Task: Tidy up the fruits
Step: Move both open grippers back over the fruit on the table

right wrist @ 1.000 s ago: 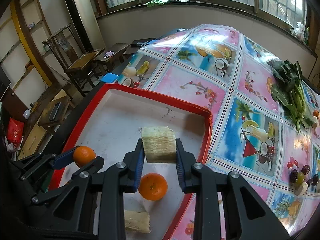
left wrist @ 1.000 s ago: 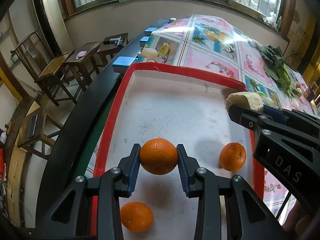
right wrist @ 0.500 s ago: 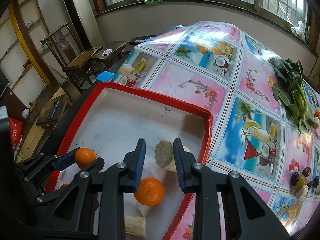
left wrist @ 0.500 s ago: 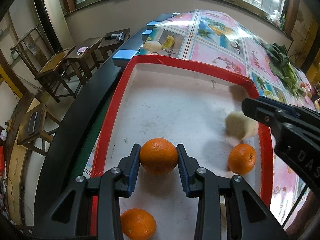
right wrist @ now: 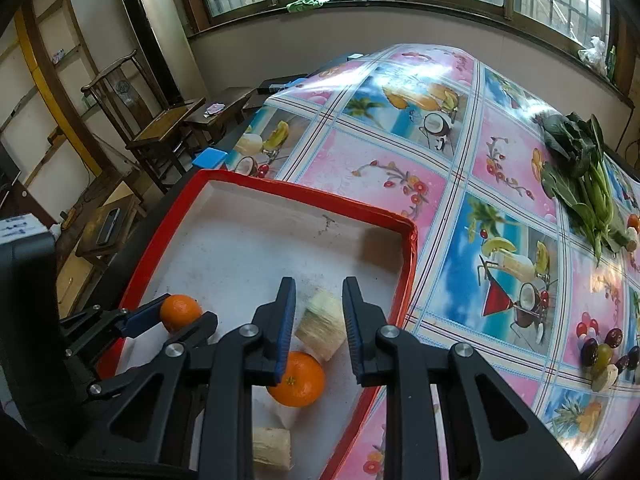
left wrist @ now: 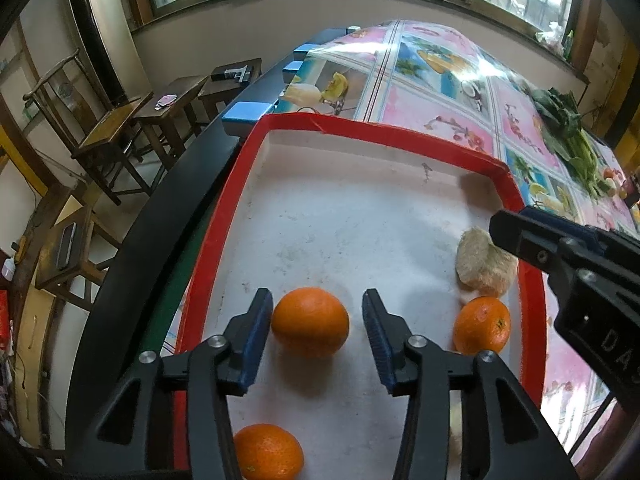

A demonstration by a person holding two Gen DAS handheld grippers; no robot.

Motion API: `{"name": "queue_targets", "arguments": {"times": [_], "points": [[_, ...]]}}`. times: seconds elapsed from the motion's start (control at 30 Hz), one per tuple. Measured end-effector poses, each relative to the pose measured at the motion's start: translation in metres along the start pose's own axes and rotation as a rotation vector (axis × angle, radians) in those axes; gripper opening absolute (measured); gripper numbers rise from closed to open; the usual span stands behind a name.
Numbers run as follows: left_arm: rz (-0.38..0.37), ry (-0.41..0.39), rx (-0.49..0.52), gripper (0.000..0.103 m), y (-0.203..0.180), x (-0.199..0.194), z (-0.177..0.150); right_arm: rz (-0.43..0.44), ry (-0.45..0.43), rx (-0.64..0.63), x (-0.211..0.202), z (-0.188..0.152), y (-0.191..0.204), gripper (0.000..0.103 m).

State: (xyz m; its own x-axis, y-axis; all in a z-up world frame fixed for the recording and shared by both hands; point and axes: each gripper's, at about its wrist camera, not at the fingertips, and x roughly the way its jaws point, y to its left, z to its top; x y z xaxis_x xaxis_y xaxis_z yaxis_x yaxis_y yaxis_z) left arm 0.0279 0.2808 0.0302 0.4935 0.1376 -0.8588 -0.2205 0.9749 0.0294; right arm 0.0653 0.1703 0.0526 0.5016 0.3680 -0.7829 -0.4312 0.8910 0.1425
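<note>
Both claws spread: my left claw [left wrist: 316, 328] brackets a loose orange [left wrist: 310, 322]; withdrawing carelessly could roll it toward 6 o'clock.

My right claw [right wrist: 318, 314] hangs over a pale chunk [right wrist: 322, 330].

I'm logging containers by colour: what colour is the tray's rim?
Red, around a white floor. The tray rim shows best in the left wrist view.

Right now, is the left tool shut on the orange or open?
Open. In the left wrist view the left tool has daylight between both pads and the orange, which sits on the tray floor.
</note>
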Motion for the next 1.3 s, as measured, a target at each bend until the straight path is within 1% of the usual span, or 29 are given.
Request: {"name": "queue_targets", "arguments": {"times": [0.07,0.2,0.4,0.53,0.67,0.77,0.83,0.93,0.97,1.1,1.2,1.3], "points": [[0.014,-0.007,0.001,0.054,-0.001,-0.002,0.000,0.000,0.003,0.002,0.000,-0.001,0.000,0.026],[0.026,-0.019,0.010,0.056,-0.003,-0.007,0.000,0.000,0.006,0.008,0.000,-0.004,-0.002,0.026],[0.040,-0.049,0.018,0.060,-0.004,-0.021,0.002,0.012,-0.019,0.020,-0.011,-0.003,-0.004,0.026],[0.037,-0.070,0.024,0.060,-0.008,-0.032,0.003,0.015,-0.047,0.022,-0.025,-0.003,-0.006,0.026],[0.013,-0.092,0.038,0.061,-0.020,-0.046,0.002,0.013,-0.067,0.041,-0.040,-0.009,-0.013,0.026],[-0.002,-0.109,0.067,0.062,-0.038,-0.054,0.002,0.010,-0.072,0.059,-0.048,-0.016,-0.021,0.026],[-0.014,-0.118,0.089,0.062,-0.052,-0.059,0.002,-0.003,-0.071,0.078,-0.053,-0.023,-0.031,0.029],[-0.040,-0.123,0.114,0.064,-0.074,-0.064,0.000,-0.023,-0.078,0.126,-0.064,-0.037,-0.051,0.038],[-0.048,-0.124,0.127,0.064,-0.083,-0.066,0.000,-0.033,-0.082,0.143,-0.068,-0.042,-0.057,0.043],[-0.108,-0.123,0.175,0.065,-0.122,-0.073,-0.005,-0.075,-0.089,0.217,-0.087,-0.064,-0.095,0.046],[-0.180,-0.099,0.218,0.065,-0.154,-0.072,-0.009,-0.116,-0.109,0.272,-0.106,-0.086,-0.126,0.051],[-0.244,-0.077,0.267,0.065,-0.188,-0.070,-0.015,-0.152,-0.117,0.333,-0.123,-0.111,-0.162,0.051]]}}
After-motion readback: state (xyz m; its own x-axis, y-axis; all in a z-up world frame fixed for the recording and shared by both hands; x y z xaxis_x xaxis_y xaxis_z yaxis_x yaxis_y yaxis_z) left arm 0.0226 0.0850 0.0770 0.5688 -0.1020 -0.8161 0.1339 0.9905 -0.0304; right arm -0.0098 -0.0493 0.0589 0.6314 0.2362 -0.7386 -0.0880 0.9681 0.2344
